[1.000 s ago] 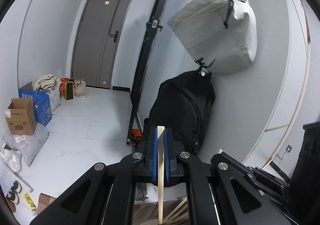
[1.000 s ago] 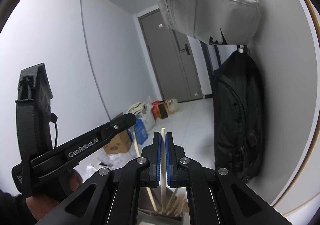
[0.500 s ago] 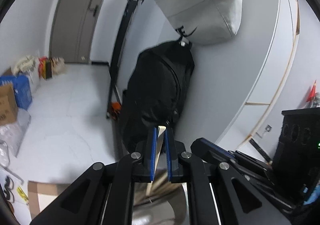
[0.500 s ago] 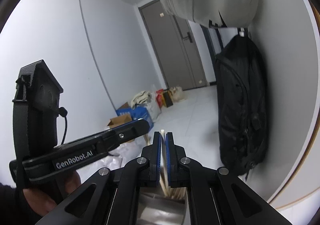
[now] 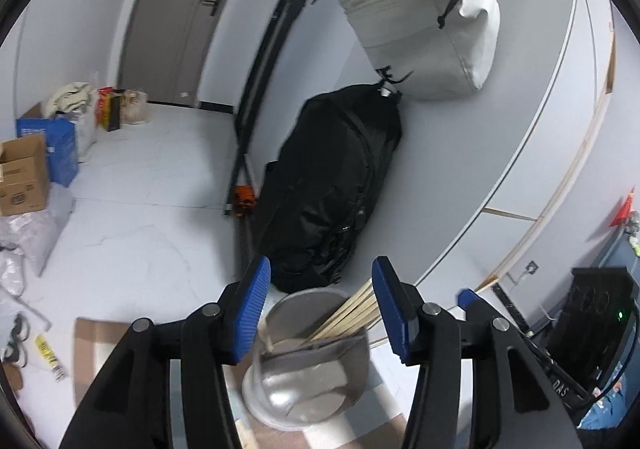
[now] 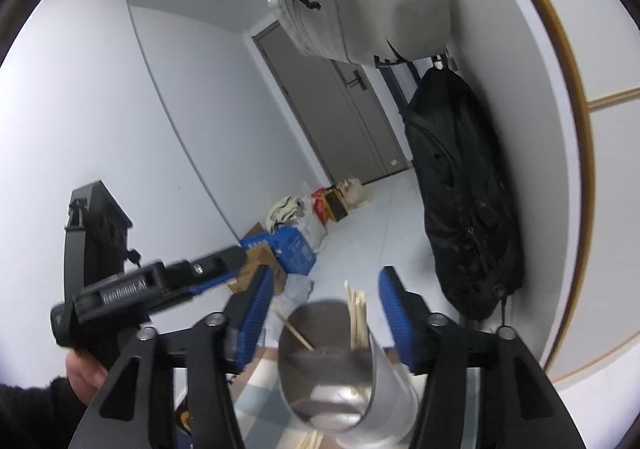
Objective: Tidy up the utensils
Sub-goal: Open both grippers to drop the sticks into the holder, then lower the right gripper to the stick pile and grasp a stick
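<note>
I see both my left gripper (image 5: pixel 320 305) and right gripper (image 6: pixel 326 309) with jaws opening, empty, above the steel cup (image 6: pixel 340 377) holding chopsticks (image 6: pixel 356 315).

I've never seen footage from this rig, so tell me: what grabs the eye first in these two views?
First, the shiny metal cup low in the middle, with wooden chopsticks leaning inside it. The blue-padded left gripper and right gripper flank it, jaws opening with nothing pinched between them. Behind, a pale grey bag hangs on the wall above a black backpack.
</note>
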